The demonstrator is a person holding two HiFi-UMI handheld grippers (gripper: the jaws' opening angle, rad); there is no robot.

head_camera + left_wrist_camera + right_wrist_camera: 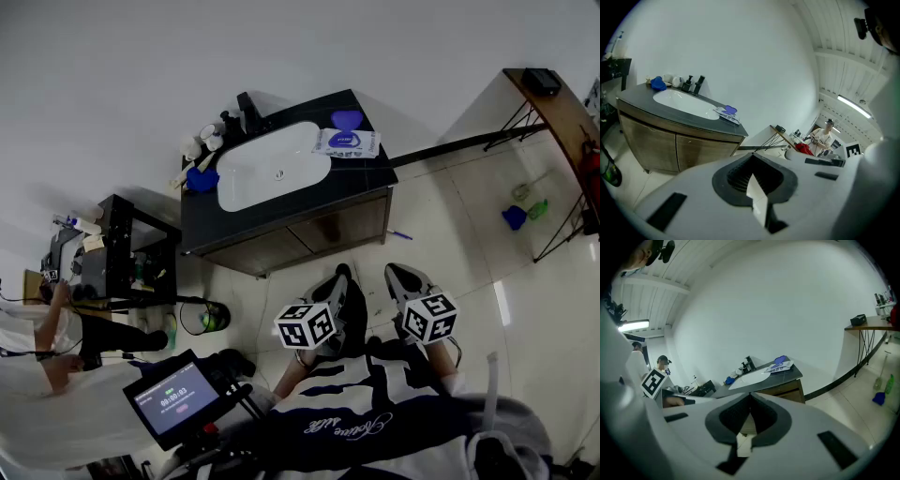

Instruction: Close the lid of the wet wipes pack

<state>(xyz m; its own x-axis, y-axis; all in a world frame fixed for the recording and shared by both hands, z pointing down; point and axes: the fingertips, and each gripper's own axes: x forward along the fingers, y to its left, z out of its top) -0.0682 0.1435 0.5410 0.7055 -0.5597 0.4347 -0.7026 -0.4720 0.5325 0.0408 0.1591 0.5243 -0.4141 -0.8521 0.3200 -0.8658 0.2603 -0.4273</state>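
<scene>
The wet wipes pack point(347, 142) lies on the dark vanity top point(367, 173), right of the white basin point(272, 167); its blue lid point(347, 119) stands flipped open at the far side. The left gripper view shows the pack point(725, 115) far off, and so does the right gripper view, where the pack point(780, 366) is small. Both grippers hang well short of the vanity, over the floor. My left gripper point(337, 279) and my right gripper point(397, 275) are shut and hold nothing. In their own views the left gripper point(752, 156) and the right gripper point(750, 393) have their jaws pressed together.
A black faucet point(248, 111), small bottles and a blue object point(202, 178) crowd the basin's left end. A black rack point(127, 246) stands left of the vanity, with a person point(37, 375) and a screen point(173, 398) nearer. At the right are a wooden shelf point(560, 105) and floor bottles point(516, 216).
</scene>
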